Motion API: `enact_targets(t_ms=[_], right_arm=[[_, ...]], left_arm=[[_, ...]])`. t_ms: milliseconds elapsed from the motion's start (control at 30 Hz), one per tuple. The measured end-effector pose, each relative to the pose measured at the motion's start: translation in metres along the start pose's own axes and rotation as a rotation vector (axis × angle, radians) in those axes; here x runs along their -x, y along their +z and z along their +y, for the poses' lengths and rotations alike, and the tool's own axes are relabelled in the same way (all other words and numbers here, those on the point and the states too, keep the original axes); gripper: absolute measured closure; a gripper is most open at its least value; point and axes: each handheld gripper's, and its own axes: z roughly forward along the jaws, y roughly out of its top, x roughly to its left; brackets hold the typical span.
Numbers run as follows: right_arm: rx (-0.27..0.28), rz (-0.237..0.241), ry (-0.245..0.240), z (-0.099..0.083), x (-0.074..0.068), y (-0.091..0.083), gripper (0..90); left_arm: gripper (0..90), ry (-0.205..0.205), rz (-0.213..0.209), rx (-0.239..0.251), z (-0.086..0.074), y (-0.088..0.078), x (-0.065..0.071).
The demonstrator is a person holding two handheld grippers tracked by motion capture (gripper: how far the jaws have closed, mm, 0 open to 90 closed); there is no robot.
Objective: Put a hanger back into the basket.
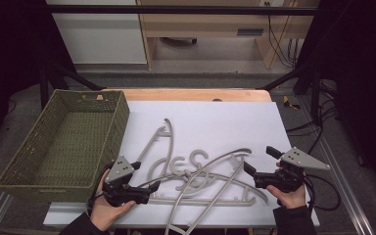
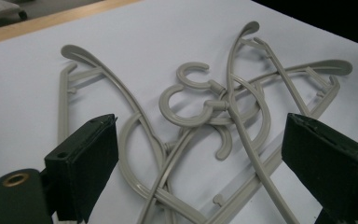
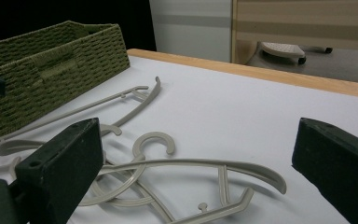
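Here the tangled grey hangers (image 1: pixel 200 178) lie between the left gripper (image 1: pixel 147 178) and right gripper (image 1: pixel 259 164), both spread wide.

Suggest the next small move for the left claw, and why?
Probably ease the left claw forward and down onto the nearest arm of the tangled hangers. Its jaws stand open and hold nothing, that arm lies between them, and the basket waits to the left.

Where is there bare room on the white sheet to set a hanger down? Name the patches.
Free: the white sheet's far strip, between the wooden table edge and the tangled grey plastic hangers, and its right part beyond the right gripper. Crowded: the near middle between the left gripper and the right. The green woven basket is empty.
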Motion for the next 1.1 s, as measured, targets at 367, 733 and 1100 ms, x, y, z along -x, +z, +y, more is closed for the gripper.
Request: enact_targets(t_ms=[367,733,1100], right_arm=[[-0.004,0.004,0.003,0.001,-0.003,0.003,2.2],[-0.011,0.004,0.008,0.000,-0.002,0.003,2.3],[-0.019,0.004,0.003,0.000,-0.003,0.005,2.4]], left_arm=[[17.6,0.036,-0.040,-0.089,0.001,0.032,0.022],[27.0,0.052,-0.084,-0.234,-0.001,0.073,0.041],[43.5,0.050,-0.098,-0.322,-0.010,0.097,0.046]])
